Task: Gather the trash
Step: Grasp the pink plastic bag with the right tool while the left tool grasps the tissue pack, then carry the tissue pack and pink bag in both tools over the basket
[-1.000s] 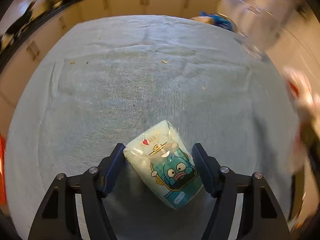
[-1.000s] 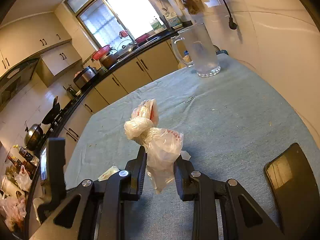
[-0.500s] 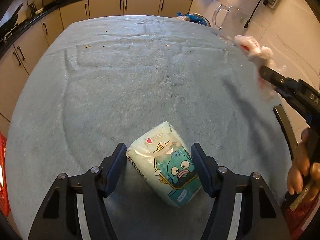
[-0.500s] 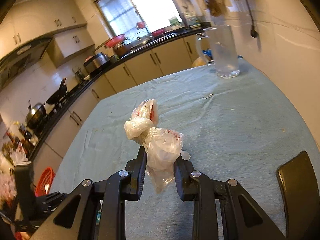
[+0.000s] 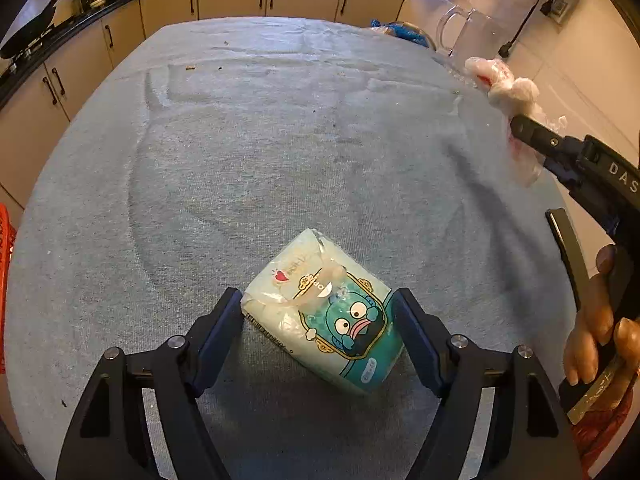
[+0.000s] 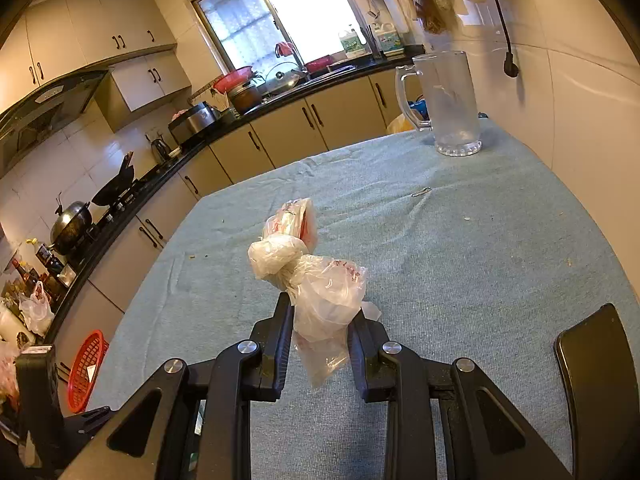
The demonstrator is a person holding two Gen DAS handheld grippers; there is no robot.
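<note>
My left gripper [image 5: 318,312] is shut on a pale green tissue pack [image 5: 320,312] with a blue cartoon face, held just above the blue-grey tablecloth [image 5: 260,152]. My right gripper [image 6: 322,312] is shut on a knotted clear plastic bag [image 6: 316,276] with red print, held above the cloth. The same bag [image 5: 504,88] and the right gripper's finger [image 5: 536,136] show at the right edge of the left wrist view.
A glass mug [image 6: 448,104] stands at the table's far right corner by the wall. A black phone [image 6: 596,368] lies at the table's right edge. A red basket [image 6: 86,372] sits on the floor at left. Kitchen cabinets [image 6: 280,132] run behind the table. Crumbs dot the cloth.
The left wrist view has tilted up, so the cabinets and mug show more. The right gripper with the bag has risen and steadied at the right. Both grips are unchanged.
</note>
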